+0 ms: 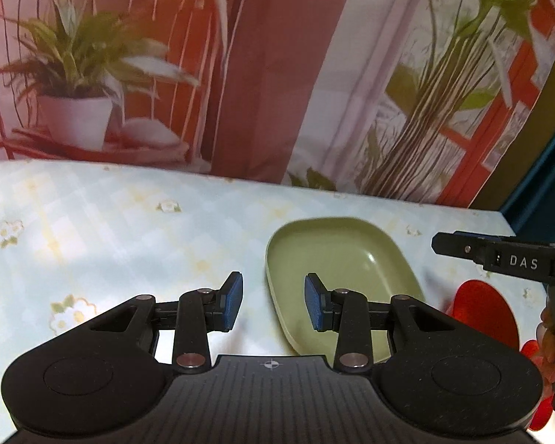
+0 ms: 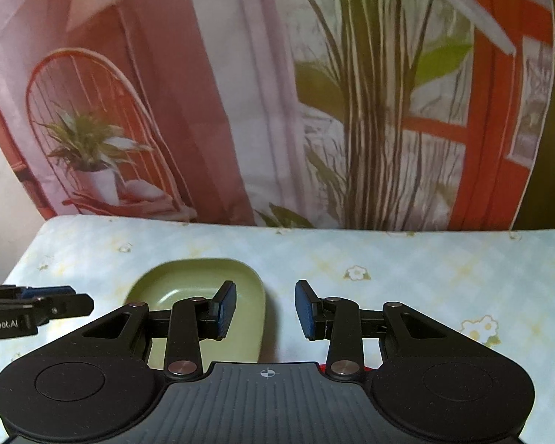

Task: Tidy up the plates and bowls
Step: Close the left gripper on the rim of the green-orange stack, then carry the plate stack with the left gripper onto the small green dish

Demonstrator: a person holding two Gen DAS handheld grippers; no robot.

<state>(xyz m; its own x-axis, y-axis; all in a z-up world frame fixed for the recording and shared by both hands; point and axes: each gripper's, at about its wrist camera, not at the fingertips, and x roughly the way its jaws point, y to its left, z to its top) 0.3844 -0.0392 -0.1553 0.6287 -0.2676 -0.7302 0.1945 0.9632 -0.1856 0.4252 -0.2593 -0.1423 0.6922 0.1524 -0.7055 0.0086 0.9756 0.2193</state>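
A green oval plate (image 1: 336,270) lies on the table; it also shows in the right wrist view (image 2: 199,288). My left gripper (image 1: 273,303) is open and empty, held above the plate's near left rim. My right gripper (image 2: 265,309) is open and empty, just right of the plate, and shows from the side in the left wrist view (image 1: 499,255). A red dish (image 1: 488,314) lies right of the green plate, below the right gripper, partly hidden. A sliver of red (image 2: 323,368) shows under the right gripper body.
The table has a pale blue checked cloth with flowers (image 1: 111,229). A printed backdrop of plants and a chair (image 1: 240,74) stands along the far edge. The table's right edge (image 1: 507,218) is close to the green plate.
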